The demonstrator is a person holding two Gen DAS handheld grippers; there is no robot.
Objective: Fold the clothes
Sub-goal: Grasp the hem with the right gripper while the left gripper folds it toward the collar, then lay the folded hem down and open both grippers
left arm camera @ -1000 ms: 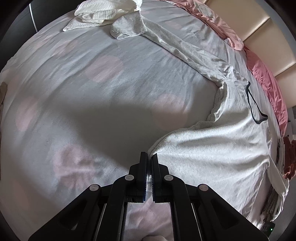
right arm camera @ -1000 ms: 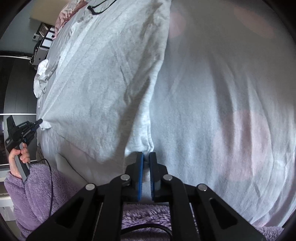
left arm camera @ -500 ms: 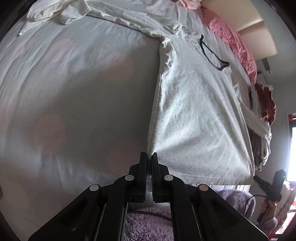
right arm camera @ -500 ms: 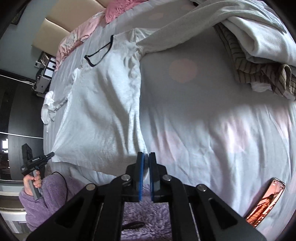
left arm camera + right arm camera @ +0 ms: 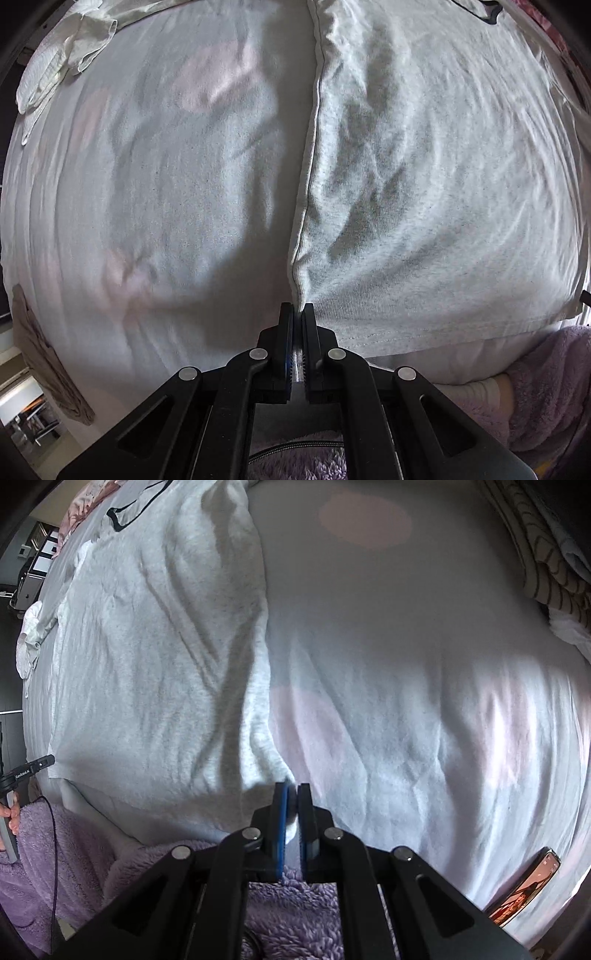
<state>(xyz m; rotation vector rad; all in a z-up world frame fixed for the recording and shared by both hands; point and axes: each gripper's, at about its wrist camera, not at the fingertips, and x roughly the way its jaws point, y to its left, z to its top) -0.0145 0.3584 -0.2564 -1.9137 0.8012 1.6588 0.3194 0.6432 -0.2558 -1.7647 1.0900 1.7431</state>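
A light grey long-sleeved shirt (image 5: 424, 177) with a black-trimmed neckline lies spread flat on the bed, hem toward me. My left gripper (image 5: 298, 310) is shut on the shirt's bottom left hem corner. My right gripper (image 5: 293, 790) is shut on the shirt's (image 5: 155, 646) bottom right hem corner. The neckline (image 5: 127, 511) shows at the far end. The left gripper (image 5: 27, 771) also shows at the left edge of the right wrist view, at the other hem corner.
The bed sheet (image 5: 155, 177) is white with faint pink dots. A crumpled white garment (image 5: 62, 59) lies far left. A striped pile of clothes (image 5: 546, 554) lies far right. A phone (image 5: 528, 886) lies near the bed edge. My purple fleece sleeve (image 5: 546, 387) is close below.
Both grippers have lowered toward the bed with the hem corners held, and the shirt now lies flatter and fills more of each view.
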